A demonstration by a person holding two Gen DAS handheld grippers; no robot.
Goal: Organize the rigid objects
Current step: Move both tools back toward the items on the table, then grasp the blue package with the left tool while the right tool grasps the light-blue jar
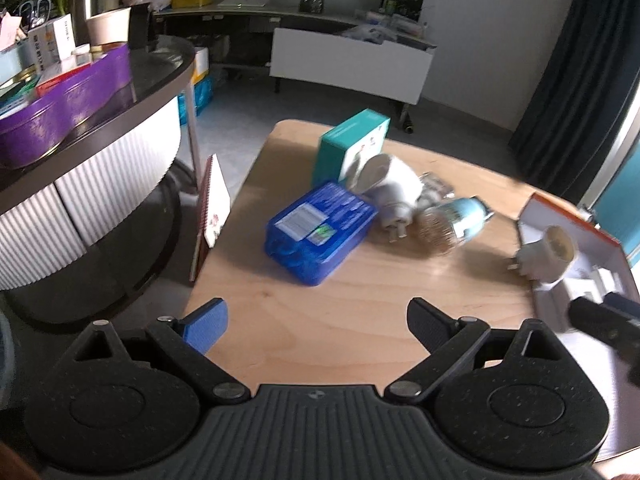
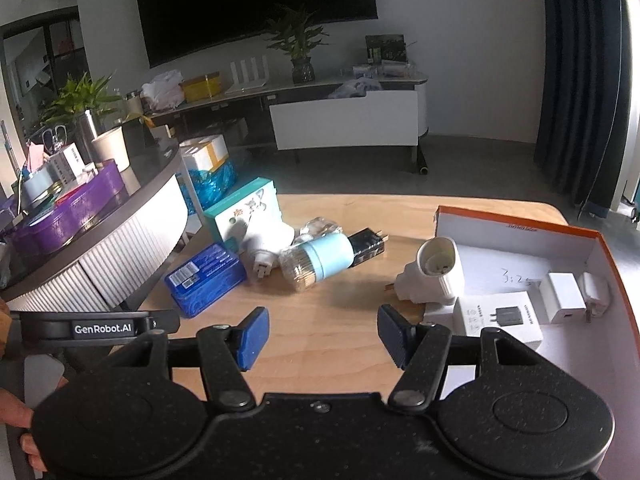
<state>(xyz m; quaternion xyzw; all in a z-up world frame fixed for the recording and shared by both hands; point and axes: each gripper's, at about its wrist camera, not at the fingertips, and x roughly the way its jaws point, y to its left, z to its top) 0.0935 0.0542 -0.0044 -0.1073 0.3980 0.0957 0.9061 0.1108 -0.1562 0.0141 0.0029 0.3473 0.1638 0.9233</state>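
Jaws of the right gripper [image 2: 318,336] are seen apart, nothing between them; likewise the left gripper [image 1: 316,324]. At frame centre a white socket adapter [image 2: 434,276] is propped against the orange-rimmed box [image 2: 520,236]; a blue case [image 2: 206,278] lies centre-left on the wooden table [image 2: 320,344].

The table [image 2: 340,344] is pale wood with faint grain. On it lie a deep blue box [image 2: 206,278], a teal-and-white carton [image 2: 244,212], a white plug [image 2: 436,276] and a white tray [image 2: 600,248] edged in orange.
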